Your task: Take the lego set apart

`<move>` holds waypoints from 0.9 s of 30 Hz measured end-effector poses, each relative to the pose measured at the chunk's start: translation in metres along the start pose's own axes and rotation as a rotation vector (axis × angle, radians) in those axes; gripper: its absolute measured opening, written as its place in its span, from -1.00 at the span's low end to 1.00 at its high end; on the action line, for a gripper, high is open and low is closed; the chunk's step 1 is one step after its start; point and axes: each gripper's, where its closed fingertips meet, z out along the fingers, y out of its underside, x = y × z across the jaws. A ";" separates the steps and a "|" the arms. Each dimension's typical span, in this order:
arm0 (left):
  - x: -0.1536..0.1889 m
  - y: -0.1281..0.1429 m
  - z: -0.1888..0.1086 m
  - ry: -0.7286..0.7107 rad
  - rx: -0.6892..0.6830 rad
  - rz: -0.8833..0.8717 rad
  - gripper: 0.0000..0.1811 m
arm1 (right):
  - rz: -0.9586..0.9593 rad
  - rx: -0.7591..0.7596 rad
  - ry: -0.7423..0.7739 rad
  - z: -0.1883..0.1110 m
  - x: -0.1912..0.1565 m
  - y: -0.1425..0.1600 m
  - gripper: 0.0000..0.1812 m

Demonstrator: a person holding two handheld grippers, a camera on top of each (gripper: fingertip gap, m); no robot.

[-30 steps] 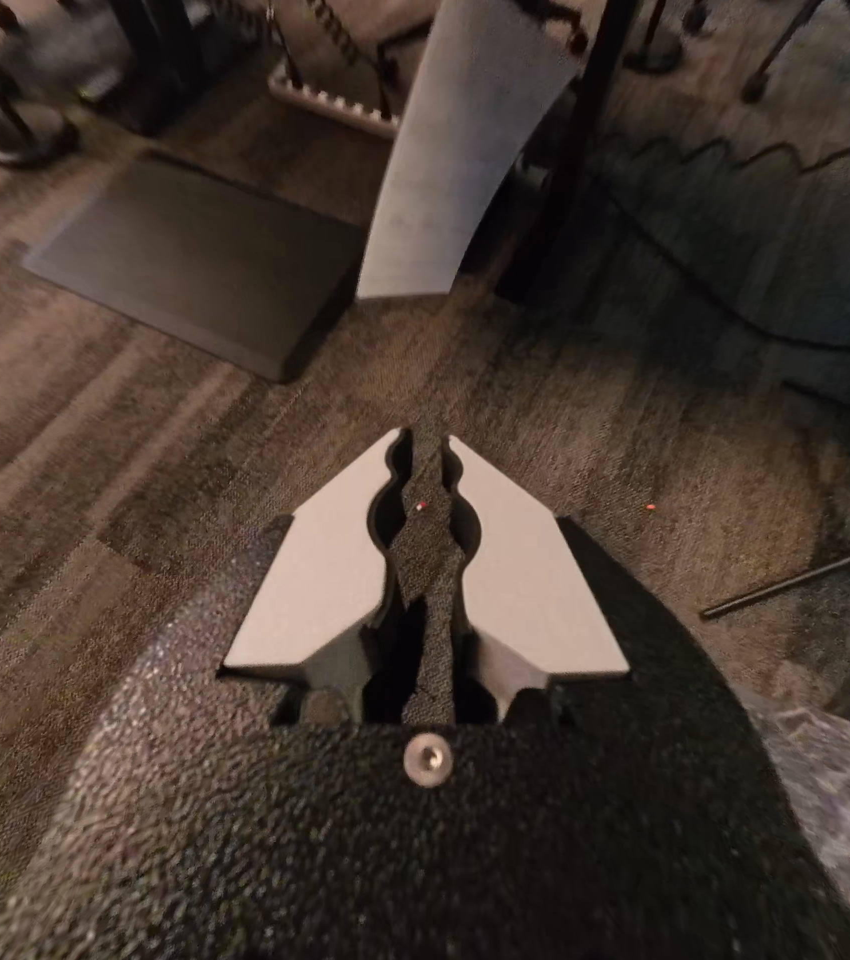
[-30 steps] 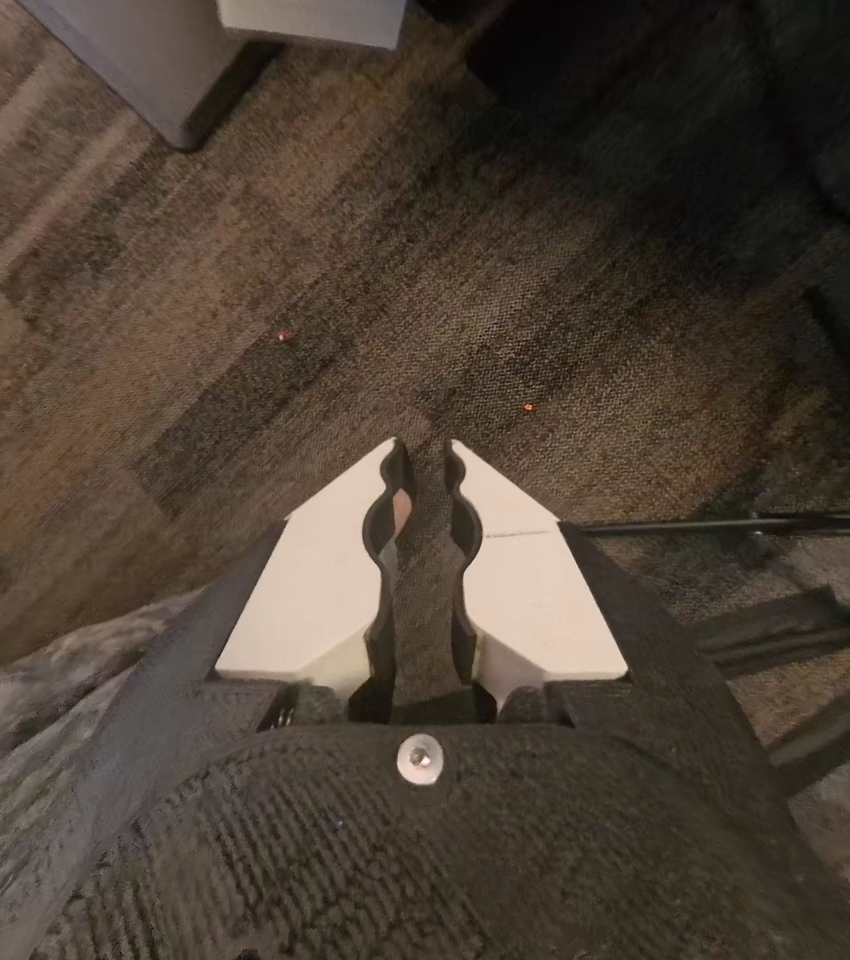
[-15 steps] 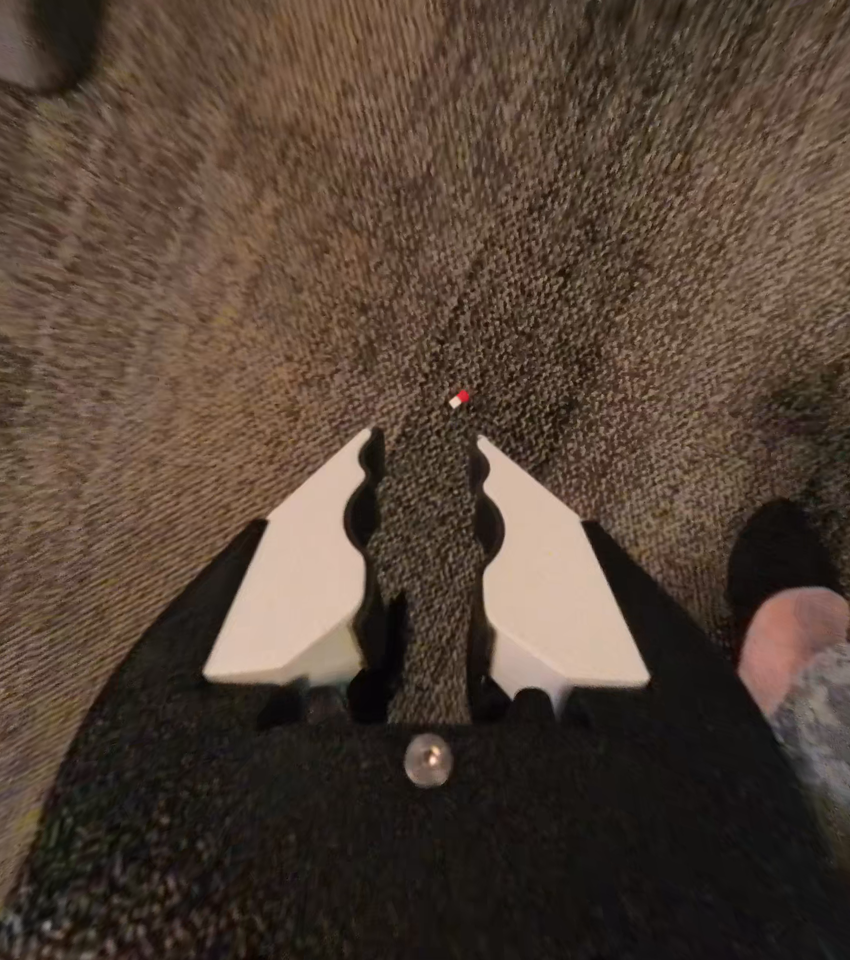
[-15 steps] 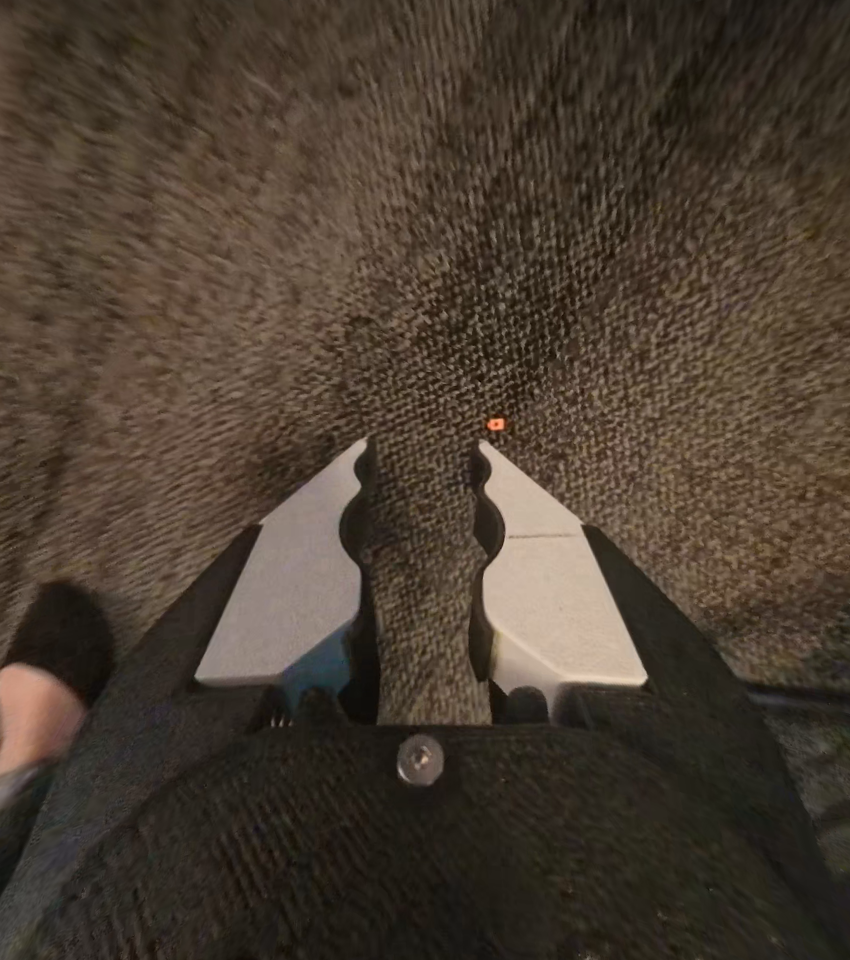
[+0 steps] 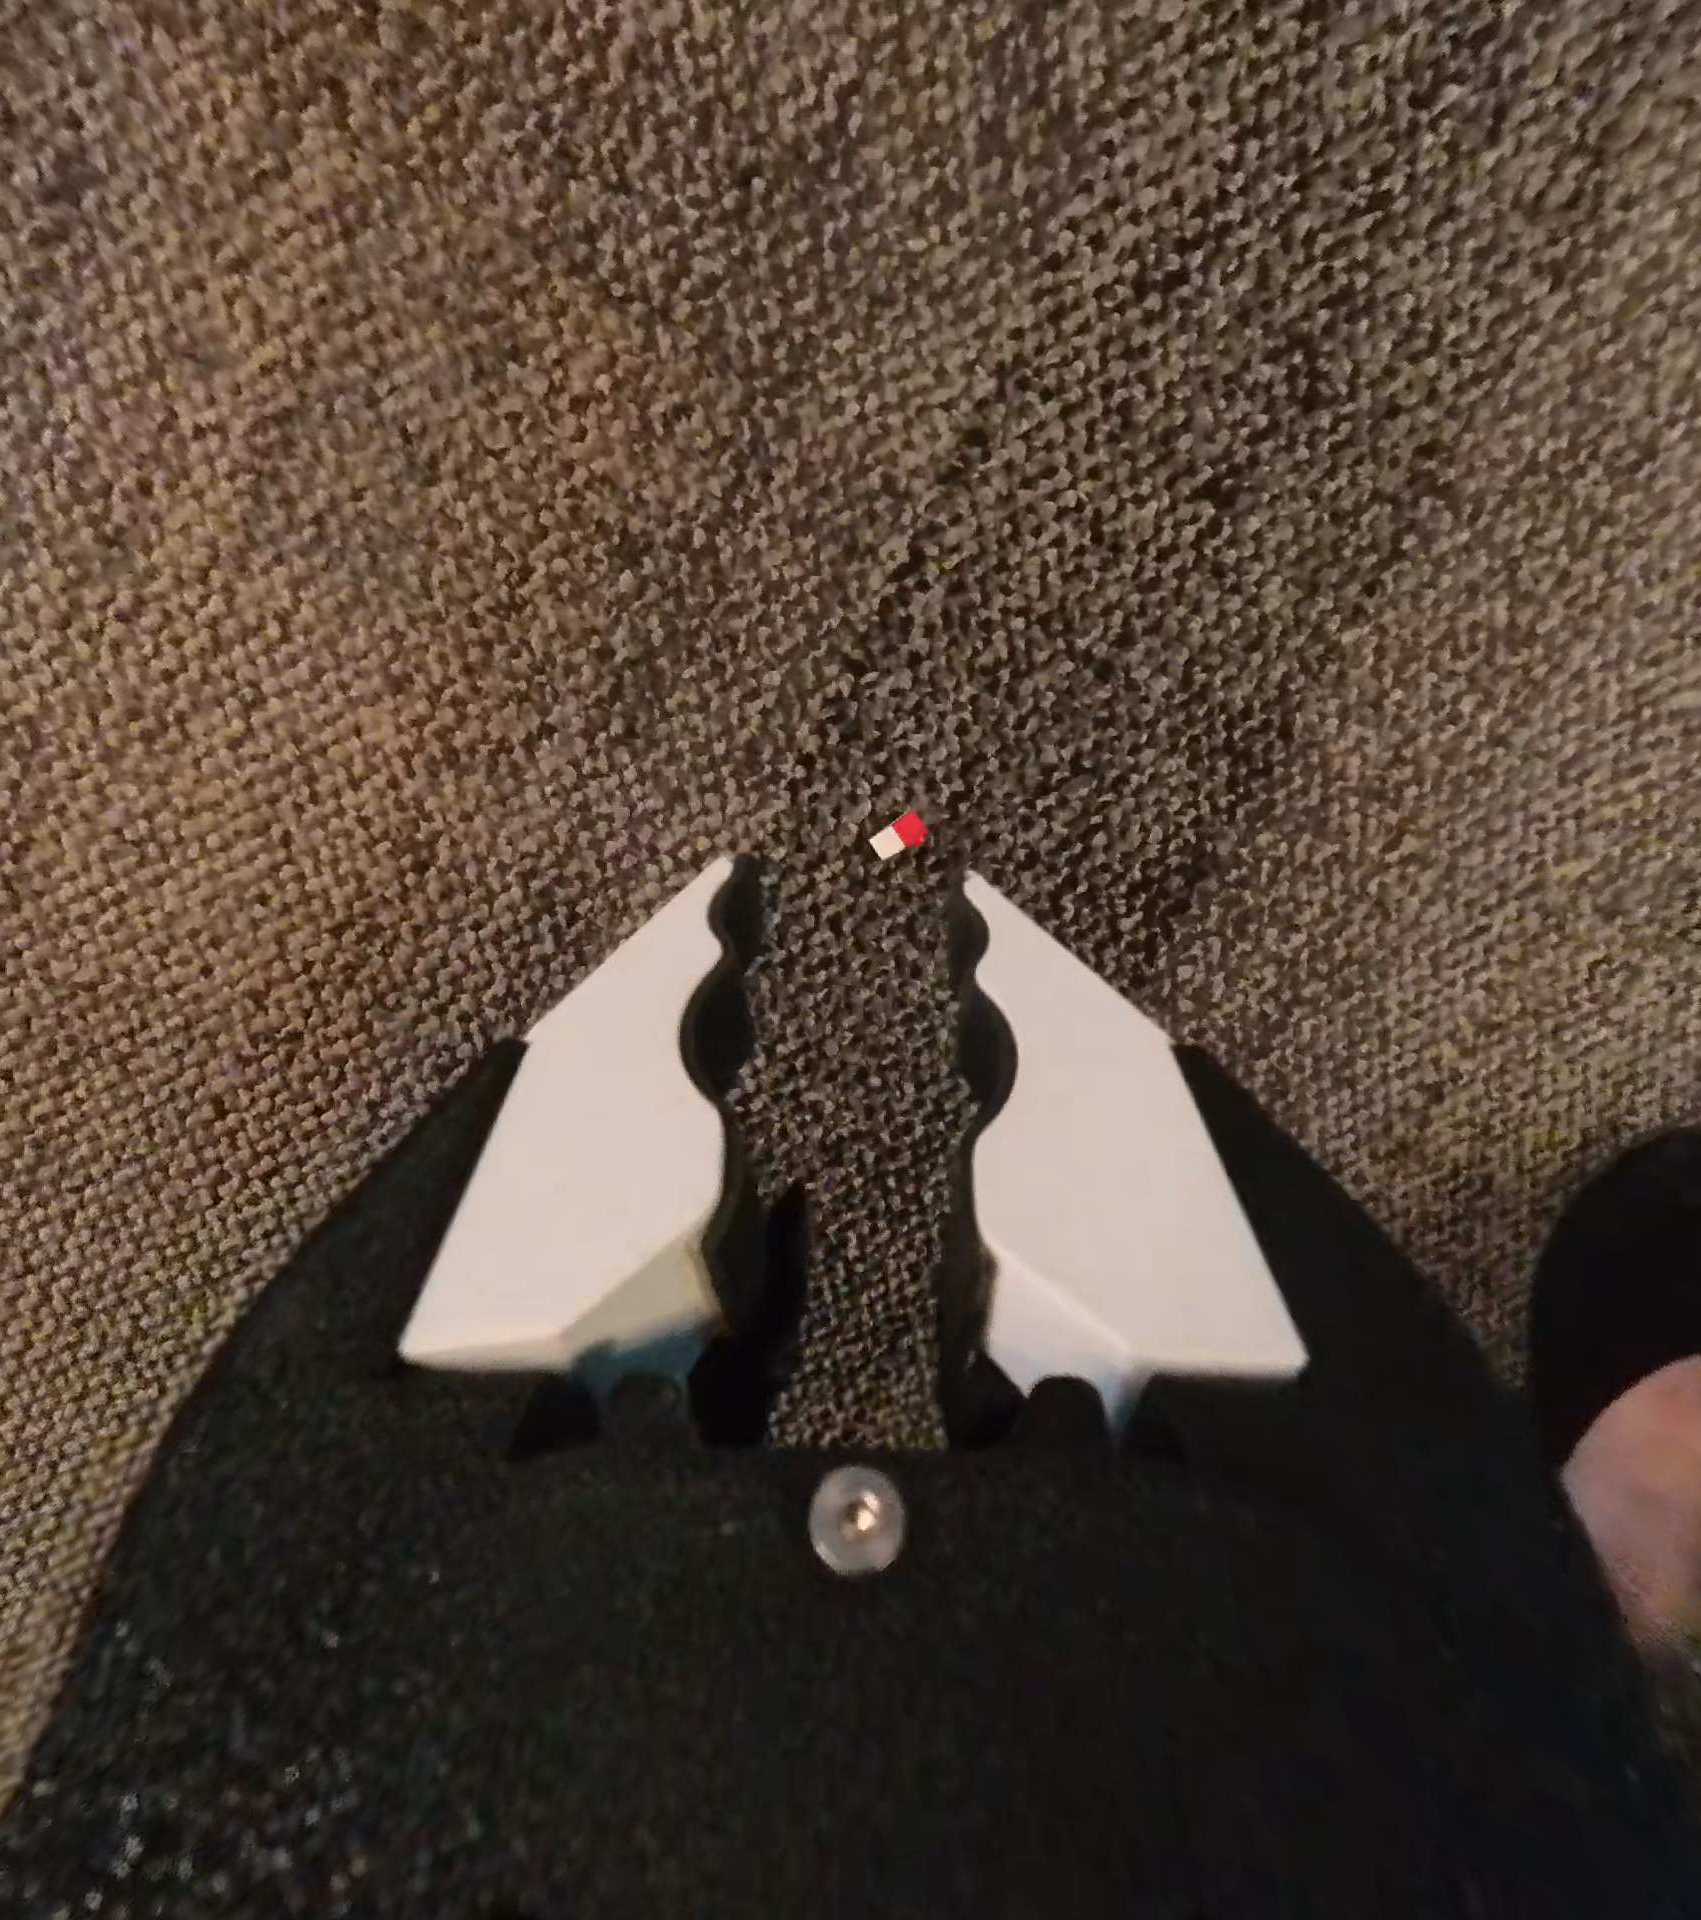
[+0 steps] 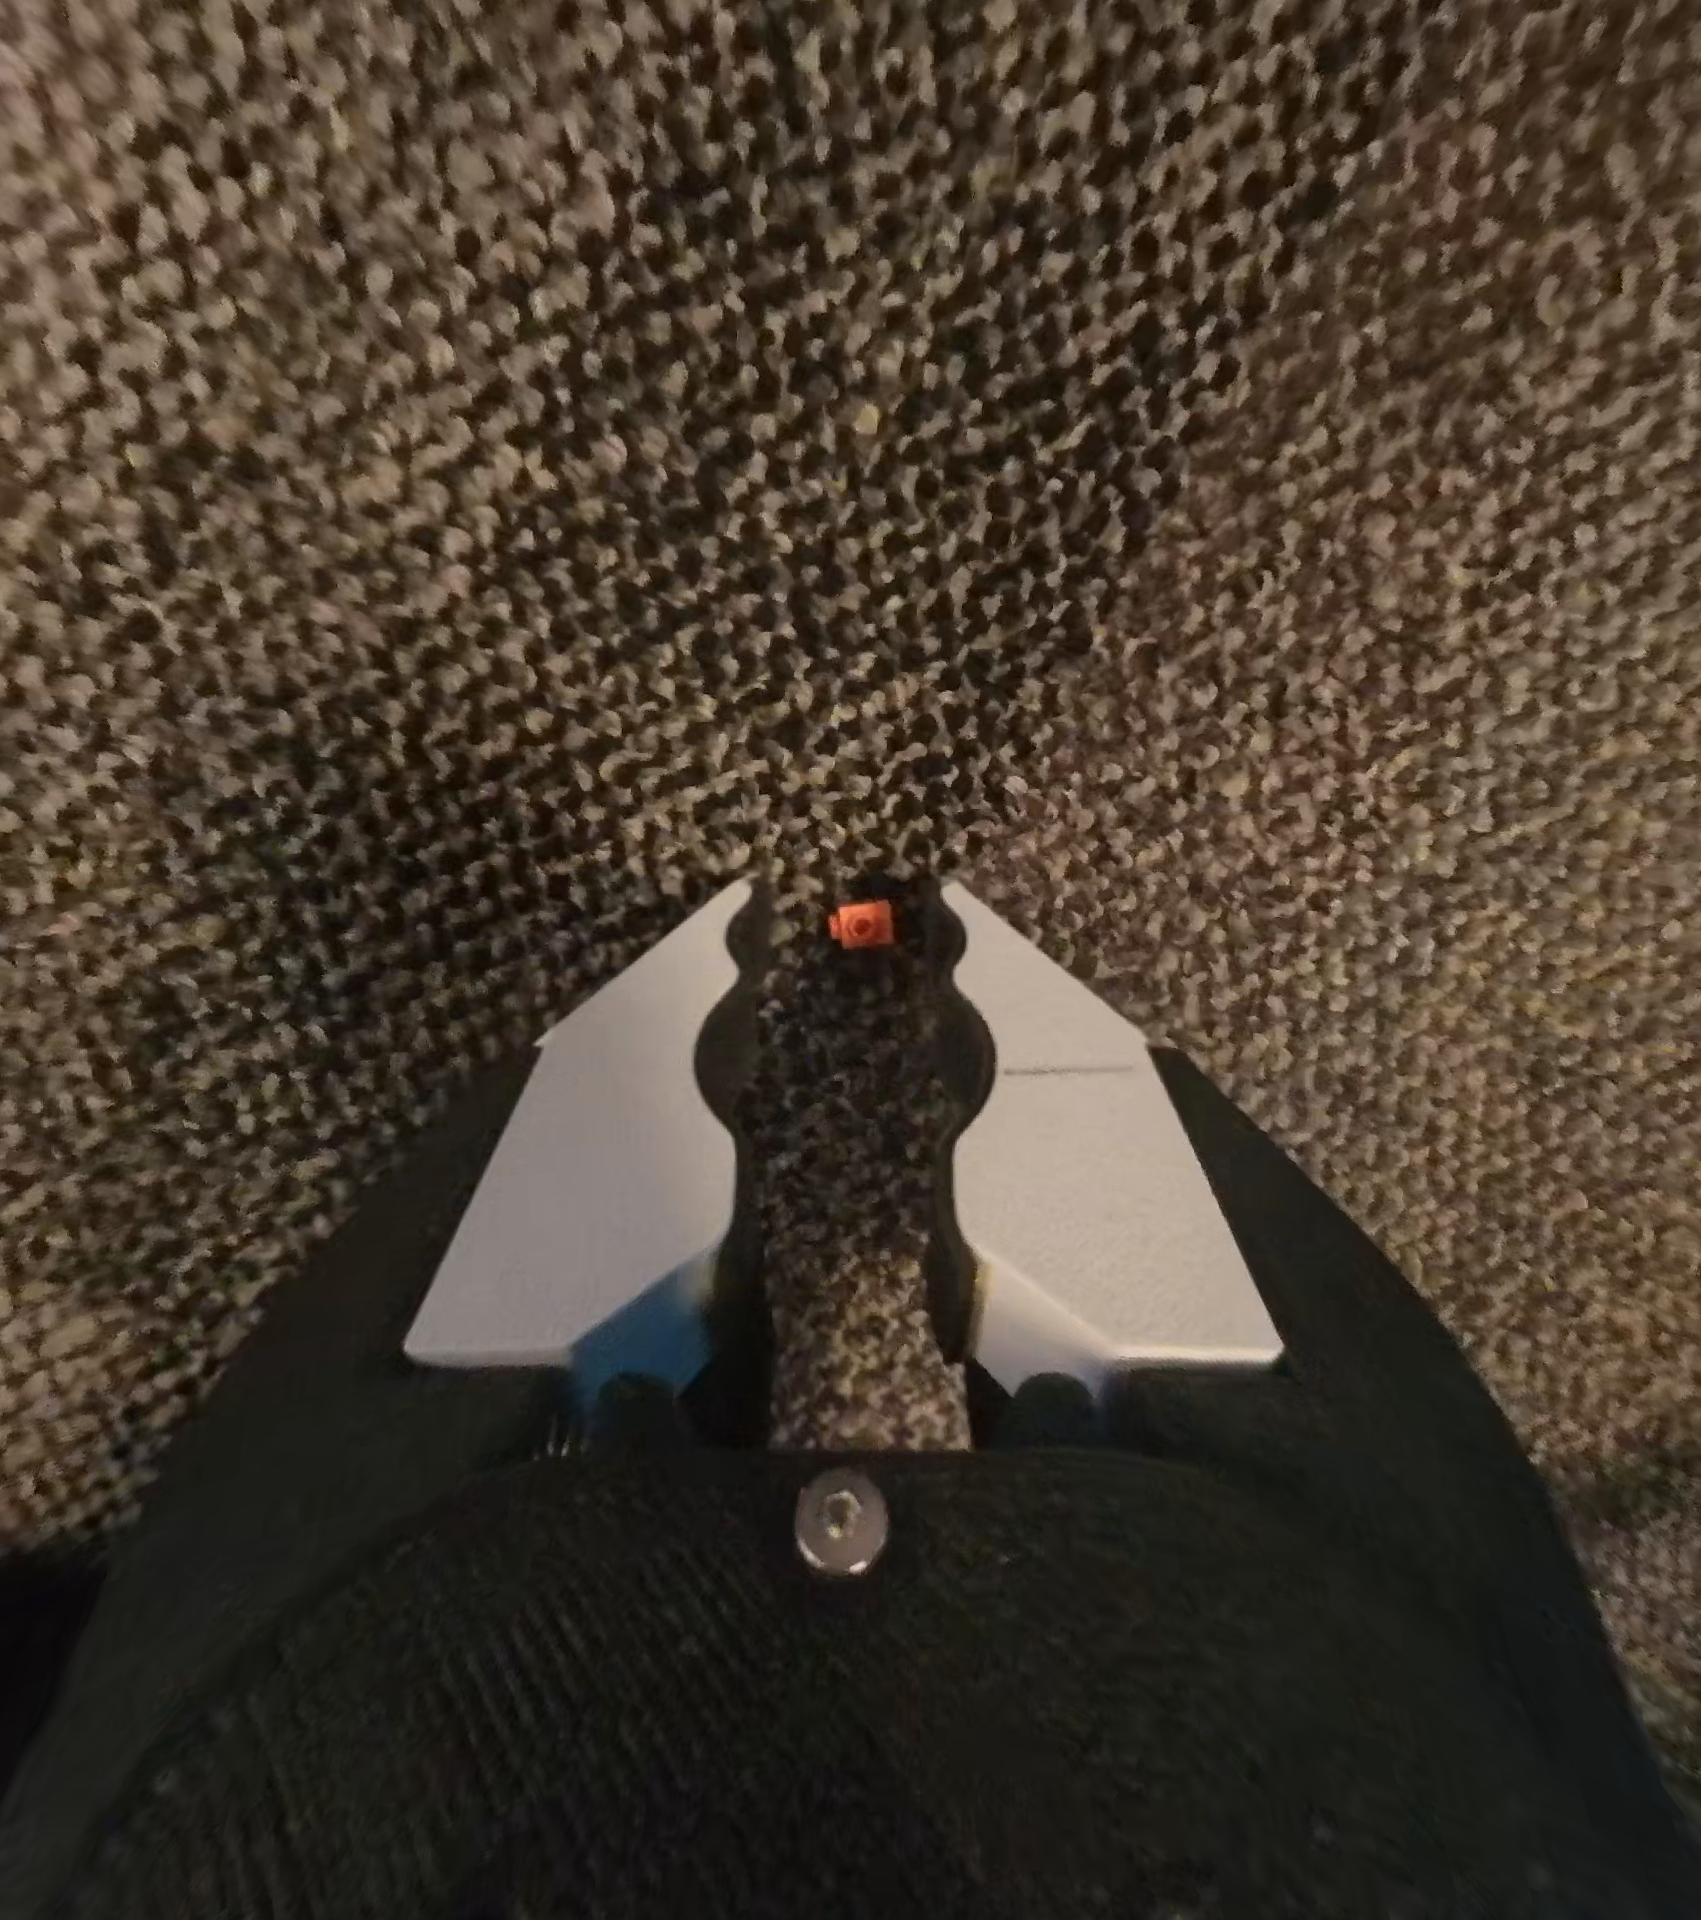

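Note:
A tiny red and white lego piece lies on the carpet just past the tips of my left gripper, a little right of centre. The left gripper is open and empty, close above the carpet. In the right wrist view a tiny orange-red lego piece with one stud lies on the carpet between the tips of my right gripper. The right gripper is open and its white fingers do not touch the piece.
Speckled brown-grey carpet fills both views. A person's foot in a black shoe with a bare ankle stands at the lower right of the left wrist view.
Both grippers have dropped from well above the floor to just over the carpet and opened wider. Each small lego piece now lies at its gripper's tips.

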 end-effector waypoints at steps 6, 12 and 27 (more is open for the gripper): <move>-0.006 0.001 0.004 -0.031 -0.002 -0.044 -0.60 | -0.065 -0.011 -0.054 0.003 -0.003 0.000 -0.78; 0.000 0.002 0.009 -0.024 -0.003 -0.048 -0.60 | 0.000 -0.010 -0.017 0.002 -0.001 0.001 -0.81; 0.029 0.008 0.055 0.081 -0.050 0.271 -0.67 | -0.133 0.096 -0.255 -0.047 -0.103 -0.027 -0.91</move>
